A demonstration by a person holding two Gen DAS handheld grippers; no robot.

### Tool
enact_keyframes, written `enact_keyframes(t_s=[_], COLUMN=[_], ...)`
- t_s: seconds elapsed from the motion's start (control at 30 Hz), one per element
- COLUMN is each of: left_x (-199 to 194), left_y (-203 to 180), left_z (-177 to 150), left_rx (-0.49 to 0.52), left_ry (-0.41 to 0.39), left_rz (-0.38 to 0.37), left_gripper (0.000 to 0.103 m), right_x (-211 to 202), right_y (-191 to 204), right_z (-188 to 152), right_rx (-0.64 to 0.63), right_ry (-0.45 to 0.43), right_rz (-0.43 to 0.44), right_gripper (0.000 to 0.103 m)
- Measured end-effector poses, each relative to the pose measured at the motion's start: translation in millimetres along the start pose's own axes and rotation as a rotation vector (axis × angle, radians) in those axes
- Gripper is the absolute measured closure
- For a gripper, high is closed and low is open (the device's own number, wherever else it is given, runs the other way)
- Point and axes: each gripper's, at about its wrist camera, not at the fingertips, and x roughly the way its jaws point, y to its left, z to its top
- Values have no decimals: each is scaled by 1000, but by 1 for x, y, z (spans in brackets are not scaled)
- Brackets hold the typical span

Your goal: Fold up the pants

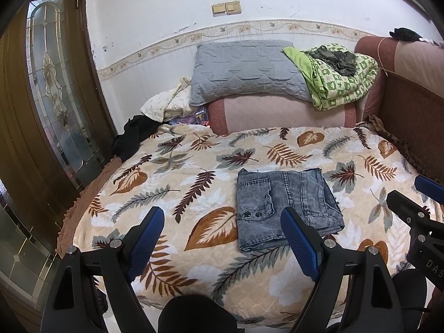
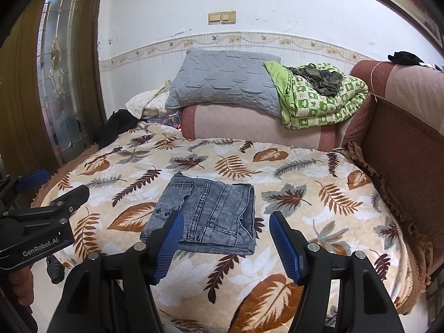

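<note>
Grey-blue denim pants (image 1: 285, 208) lie folded into a compact rectangle on the leaf-patterned blanket (image 1: 177, 183). They also show in the right wrist view (image 2: 211, 216). My left gripper (image 1: 222, 222) is open and empty, held above the blanket just in front of the pants. My right gripper (image 2: 226, 227) is open and empty, also just in front of the pants. Each gripper shows at the edge of the other's view: the right one (image 1: 416, 194) and the left one (image 2: 58, 188).
A grey pillow (image 1: 244, 69) and a green patterned quilt (image 1: 341, 75) rest on a pink bolster at the back. A brown sofa back (image 1: 410, 105) bounds the right side. Black clothing (image 1: 133, 136) lies at the back left near a glazed wooden door (image 1: 50, 83).
</note>
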Motion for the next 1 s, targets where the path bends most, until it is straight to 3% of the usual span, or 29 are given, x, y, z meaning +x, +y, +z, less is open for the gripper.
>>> enact_keyframes(t_s=[0.43,1.0], left_x=[-6,28], left_y=[-1,-1], left_z=[-1,-1], left_rx=[0,4], left_ry=[-11,51], left_rz=[2,8], left_gripper=[17,17], right_x=[-10,24], right_y=[0,0], right_z=[1,0], right_rx=[1,-6], right_ry=[-23,34], right_rz=[-4,5], right_gripper=[35,35])
